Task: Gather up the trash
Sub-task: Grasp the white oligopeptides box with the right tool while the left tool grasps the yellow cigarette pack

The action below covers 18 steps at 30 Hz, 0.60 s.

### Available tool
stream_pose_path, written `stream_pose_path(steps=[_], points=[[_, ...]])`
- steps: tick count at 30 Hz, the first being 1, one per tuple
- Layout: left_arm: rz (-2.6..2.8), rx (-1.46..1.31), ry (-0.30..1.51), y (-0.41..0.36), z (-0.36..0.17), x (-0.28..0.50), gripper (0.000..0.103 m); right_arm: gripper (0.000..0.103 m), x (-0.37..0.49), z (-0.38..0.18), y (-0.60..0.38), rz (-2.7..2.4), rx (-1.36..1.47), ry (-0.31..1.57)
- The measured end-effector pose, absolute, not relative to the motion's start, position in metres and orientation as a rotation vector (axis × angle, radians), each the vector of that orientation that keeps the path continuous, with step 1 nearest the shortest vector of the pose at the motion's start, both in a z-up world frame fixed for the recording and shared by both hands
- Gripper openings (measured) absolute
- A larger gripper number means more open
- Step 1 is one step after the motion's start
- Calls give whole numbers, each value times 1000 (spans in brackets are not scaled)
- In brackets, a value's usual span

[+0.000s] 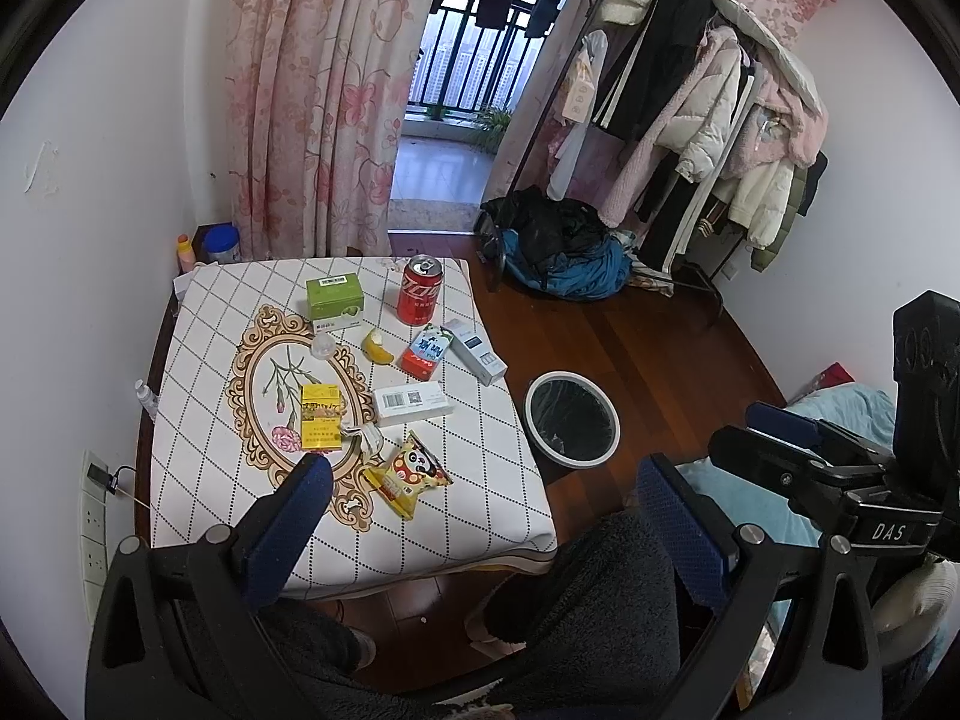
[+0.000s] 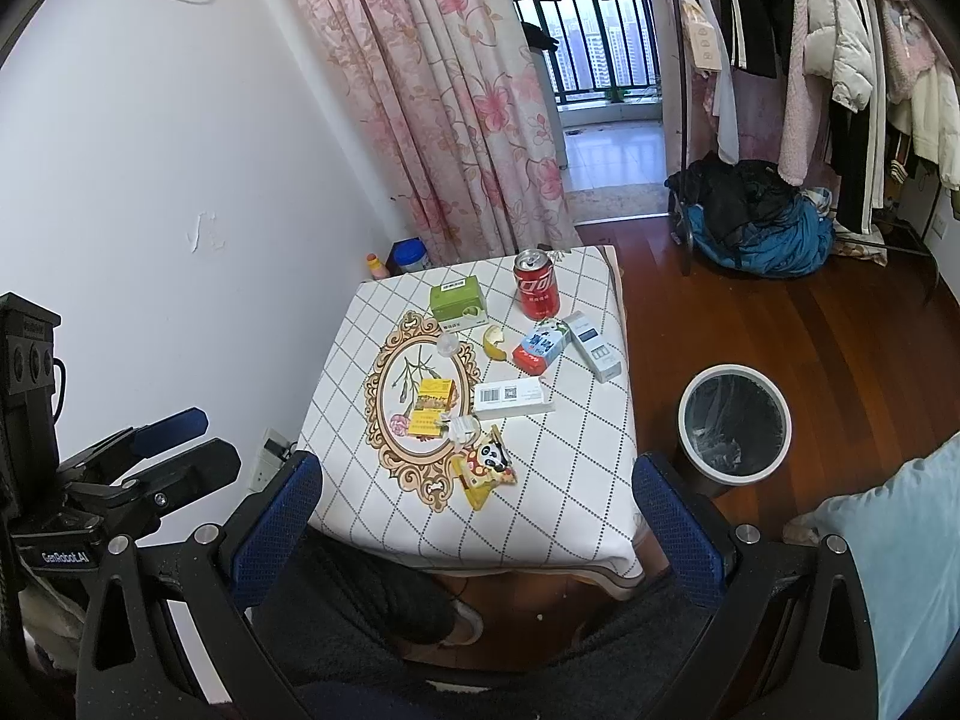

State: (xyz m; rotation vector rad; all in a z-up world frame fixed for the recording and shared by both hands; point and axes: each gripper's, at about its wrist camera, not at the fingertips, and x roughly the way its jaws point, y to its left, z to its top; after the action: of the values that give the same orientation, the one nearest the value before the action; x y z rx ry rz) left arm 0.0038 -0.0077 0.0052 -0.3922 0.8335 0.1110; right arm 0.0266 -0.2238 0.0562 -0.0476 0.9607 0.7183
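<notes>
A small table (image 1: pixel 492 468) (image 2: pixel 576 480) with a checked cloth holds trash: a red cola can (image 1: pixel 420 290) (image 2: pixel 536 283), a green box (image 1: pixel 333 296) (image 2: pixel 458 299), a banana piece (image 1: pixel 377 348) (image 2: pixel 494 341), a milk carton (image 1: pixel 425 350) (image 2: pixel 540 348), two white boxes (image 1: pixel 414 403) (image 2: pixel 591 344), a yellow packet (image 1: pixel 320 417) (image 2: pixel 431 407) and a panda snack bag (image 1: pixel 409 473) (image 2: pixel 487 468). A white-rimmed bin (image 1: pixel 572 419) (image 2: pixel 734 425) with a black liner stands on the floor right of the table. My left gripper (image 1: pixel 486 480) and right gripper (image 2: pixel 477 477) hover open and empty near the table's front edge.
A clothes rack (image 1: pixel 708 120) with coats and a pile of dark clothes (image 1: pixel 558 246) stand at the far right. A floral curtain (image 1: pixel 312 96) hangs behind the table. A person's knees in grey trousers (image 1: pixel 588 588) sit below the grippers. A wall socket strip (image 1: pixel 93 516) is at left.
</notes>
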Motion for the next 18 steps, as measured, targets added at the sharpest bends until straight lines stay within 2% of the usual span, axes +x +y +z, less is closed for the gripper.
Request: stream_pose_path(steps=[5, 9, 16, 18], points=[[166, -385, 837, -3, -2, 8, 103, 103, 30, 51, -222, 690, -23, 965], [346, -359, 859, 20, -31, 26, 103, 103, 51, 31, -215, 635, 28, 989], [583, -395, 1015, 88, -131, 66, 103, 103, 127, -70, -184, 532, 84, 1163], [605, -418, 1075, 105, -163, 83, 103, 99, 148, -97, -176, 513, 72, 1205]])
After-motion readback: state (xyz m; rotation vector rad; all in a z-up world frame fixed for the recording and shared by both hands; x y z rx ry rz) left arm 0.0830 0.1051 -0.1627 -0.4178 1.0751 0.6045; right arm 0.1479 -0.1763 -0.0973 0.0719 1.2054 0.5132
